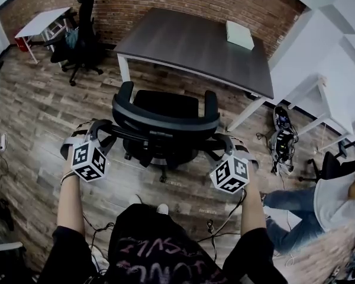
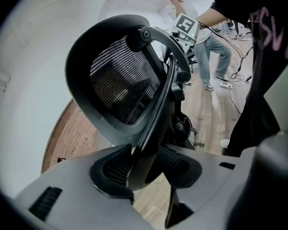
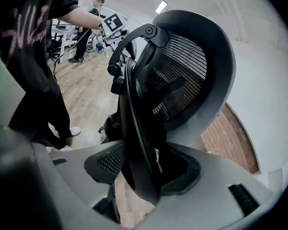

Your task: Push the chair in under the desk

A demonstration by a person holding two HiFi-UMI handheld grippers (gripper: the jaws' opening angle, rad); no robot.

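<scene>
– Seen from the head view, whereabouts of the chair (image 1: 160, 120)?
– Dead centre on the wood floor (image 1: 35, 111), seat turned to 12 o'clock, near the table (image 1: 183, 40) but not under it.
– Left gripper (image 1: 97, 132)?
– At 8 o'clock of the chair, fingers (image 2: 113, 171) closed tight on the black back frame (image 2: 156, 119).
– Right gripper (image 1: 228, 144)?
– At 4 o'clock, fingers (image 3: 108, 164) clamped on that same frame.
– Elsewhere?
– White box (image 1: 241, 34) at 1 o'clock on the table; second chair (image 1: 83, 34) at 10 o'clock; another person (image 1: 331, 200) low at 4 o'clock.
</scene>
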